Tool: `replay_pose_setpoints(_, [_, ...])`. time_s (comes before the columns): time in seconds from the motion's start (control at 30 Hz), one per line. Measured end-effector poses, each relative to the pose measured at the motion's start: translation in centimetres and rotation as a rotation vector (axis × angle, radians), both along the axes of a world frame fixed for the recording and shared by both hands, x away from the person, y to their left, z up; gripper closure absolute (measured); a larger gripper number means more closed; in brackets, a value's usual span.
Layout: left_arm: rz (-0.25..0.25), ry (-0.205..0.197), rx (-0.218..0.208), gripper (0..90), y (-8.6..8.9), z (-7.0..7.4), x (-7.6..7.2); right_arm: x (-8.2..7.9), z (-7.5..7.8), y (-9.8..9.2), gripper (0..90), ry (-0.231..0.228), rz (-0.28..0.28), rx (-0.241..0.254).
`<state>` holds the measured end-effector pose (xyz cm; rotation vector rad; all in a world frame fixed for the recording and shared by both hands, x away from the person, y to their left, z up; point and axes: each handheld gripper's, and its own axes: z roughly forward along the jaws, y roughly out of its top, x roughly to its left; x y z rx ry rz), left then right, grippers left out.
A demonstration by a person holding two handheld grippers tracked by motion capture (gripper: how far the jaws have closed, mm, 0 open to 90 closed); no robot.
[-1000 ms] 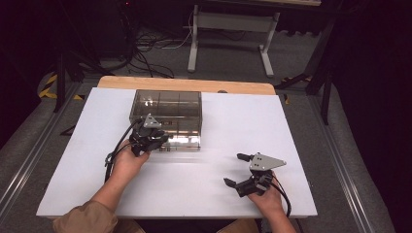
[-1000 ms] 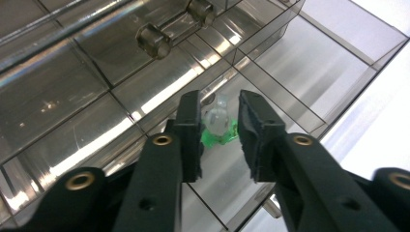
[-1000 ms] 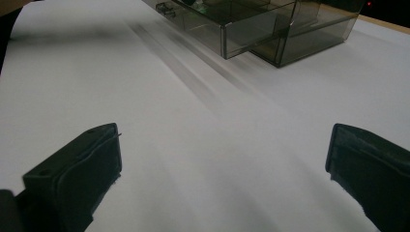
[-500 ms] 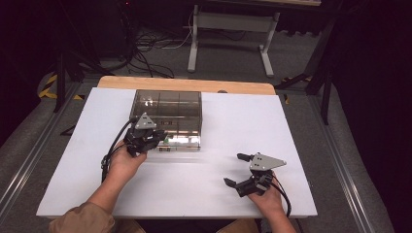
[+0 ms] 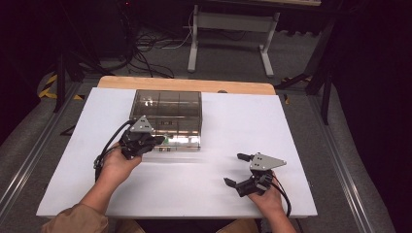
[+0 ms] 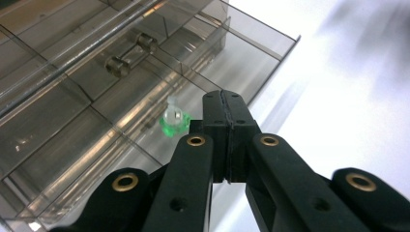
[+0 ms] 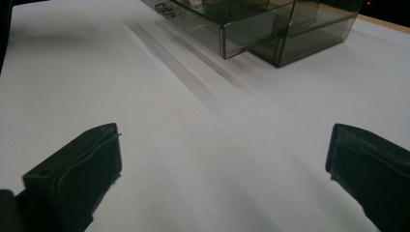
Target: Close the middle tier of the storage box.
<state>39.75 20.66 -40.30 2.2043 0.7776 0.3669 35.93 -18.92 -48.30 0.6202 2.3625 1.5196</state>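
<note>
Since the earlier frames our left gripper (image 5: 156,141) has lifted a bit off the front of the smoky clear plastic organizer box (image 5: 167,109), and its jaws have just been closing; now they're pressed flat together with nothing between them. Our right gripper (image 5: 239,169) hasn't budged, parked on the white table (image 5: 291,145) well apart from the box, jaws spread wide over bare surface.

What each view gives us: the high view has the full layout, one box toward the back of the table with one pulled-out clear drawer (image 5: 182,142) sticking out at its front, the left gripper right at that drawer's left end. It's too small there to make out what's inside. The left gripper view fixes that: we're looking straight down into the drawer (image 6: 72,121), split by dividers into several compartments (we can't count them all, the edges run out of frame). One small clear bulb-like part with a green base (image 6: 173,121) lies in a compartment just beside the closed jaw tips, not touching them. One small clear cylinder with metal end caps (image 6: 130,53) lies in a compartment farther off.

The right gripper view shows the box (image 7: 309,29) and drawer (image 7: 227,24) from low down, far ahead of its two open pads.
</note>
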Motion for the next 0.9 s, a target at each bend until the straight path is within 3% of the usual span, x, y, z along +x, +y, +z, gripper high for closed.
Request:
replay_pose_setpoints(0.23, [-0.033,0.034,-0.007,90.0,0.9,0.0,0.0,0.0,0.0,0.0,0.0,-0.002,-0.001,0.001])
replay_pose_setpoints(0.77, [-0.084,0.073,0.071,90.0,1.3,0.0,-0.2,-0.1,0.0,0.0,0.0,-0.004,0.004,0.004])
replay_pose_setpoints(0.9, [-0.101,0.103,0.092,90.0,1.2,-0.4,0.0,-0.1,0.0,0.0,0.0,-0.004,0.005,0.004])
